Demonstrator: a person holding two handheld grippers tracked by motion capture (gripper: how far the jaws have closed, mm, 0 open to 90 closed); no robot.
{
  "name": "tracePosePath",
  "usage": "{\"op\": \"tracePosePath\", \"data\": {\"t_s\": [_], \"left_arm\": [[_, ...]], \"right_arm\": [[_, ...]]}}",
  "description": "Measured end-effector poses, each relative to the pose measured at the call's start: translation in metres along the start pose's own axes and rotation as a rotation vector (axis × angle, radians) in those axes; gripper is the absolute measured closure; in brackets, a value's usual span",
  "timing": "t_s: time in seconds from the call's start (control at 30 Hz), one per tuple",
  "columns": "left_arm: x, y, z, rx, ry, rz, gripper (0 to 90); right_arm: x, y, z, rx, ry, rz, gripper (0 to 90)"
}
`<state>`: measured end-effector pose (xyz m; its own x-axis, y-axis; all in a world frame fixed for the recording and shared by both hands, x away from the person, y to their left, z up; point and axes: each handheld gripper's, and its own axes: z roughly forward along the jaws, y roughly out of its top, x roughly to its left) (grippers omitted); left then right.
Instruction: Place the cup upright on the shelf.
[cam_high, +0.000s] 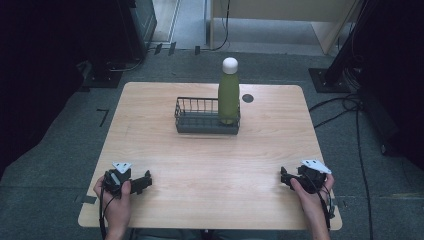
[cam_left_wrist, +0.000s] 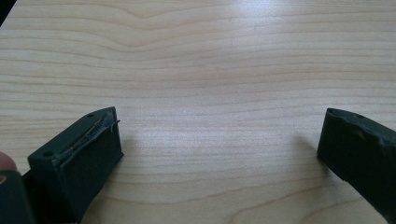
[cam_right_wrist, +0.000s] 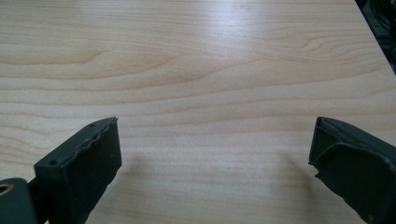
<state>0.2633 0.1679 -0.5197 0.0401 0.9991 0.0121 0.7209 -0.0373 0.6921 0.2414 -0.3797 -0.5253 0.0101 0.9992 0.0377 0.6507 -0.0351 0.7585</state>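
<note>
Both grippers are resting low over the near edge of the wooden table (cam_high: 165, 150), the left gripper (cam_high: 141, 182) at the person's left corner and the right gripper (cam_high: 286, 178) at the right corner, each pointing inward across the bare wood. Each gripper's own view is showing its two black jaws standing wide apart with nothing but wood grain between them, so neither is holding anything. Well ahead of them, toward the far side of the table, a green bottle (cam_high: 228, 97) with a white cap (cam_high: 230, 65) is standing upright inside the right end of a dark wire basket (cam_high: 195, 117), its lower part sitting behind the basket's rim. That bottle is looking like a smooth, rigid metal flask, likely slippery under the pads and fairly heavy if filled, so it is probably best taken around the mid-body above the basket rim, with the jaws squared to its sides, and lifted straight up to keep it from catching on the wires. It is tall and narrow, so a sideways nudge could be tipping it. The bottle is lying slightly closer to the right gripper than the left, though both are well apart from it.
</note>
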Motion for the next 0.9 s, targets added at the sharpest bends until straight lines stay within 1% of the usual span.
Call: {"op": "tracePosePath", "data": {"t_s": [0.13, 0.23, 0.37, 0.6, 0.73, 0.9], "left_arm": [[0.000, 0.000, 0.000, 0.000, 0.000, 0.000, 0.0], [0.000, 0.000, 0.000, 0.000, 0.000, 0.000, 0.0], [0.000, 0.000, 0.000, 0.000, 0.000, 0.000, 0.0], [0.000, 0.000, 0.000, 0.000, 0.000, 0.000, 0.0], [0.000, 0.000, 0.000, 0.000, 0.000, 0.001, 0.0], [0.000, 0.000, 0.000, -0.001, 0.000, 0.001, 0.0]], "right_arm": [[-0.002, -0.003, -0.002, 0.023, -0.010, 0.001, 0.9], [-0.004, -0.006, -0.004, 0.042, -0.008, -0.005, 0.0], [-0.007, -0.010, -0.008, 0.065, -0.011, 0.001, 0.0], [-0.014, -0.017, -0.017, 0.064, -0.014, 0.002, 0.0], [-0.019, -0.022, -0.022, 0.065, -0.003, -0.011, 0.0], [-0.021, -0.025, -0.026, 0.065, -0.001, -0.012, 0.0]]}}
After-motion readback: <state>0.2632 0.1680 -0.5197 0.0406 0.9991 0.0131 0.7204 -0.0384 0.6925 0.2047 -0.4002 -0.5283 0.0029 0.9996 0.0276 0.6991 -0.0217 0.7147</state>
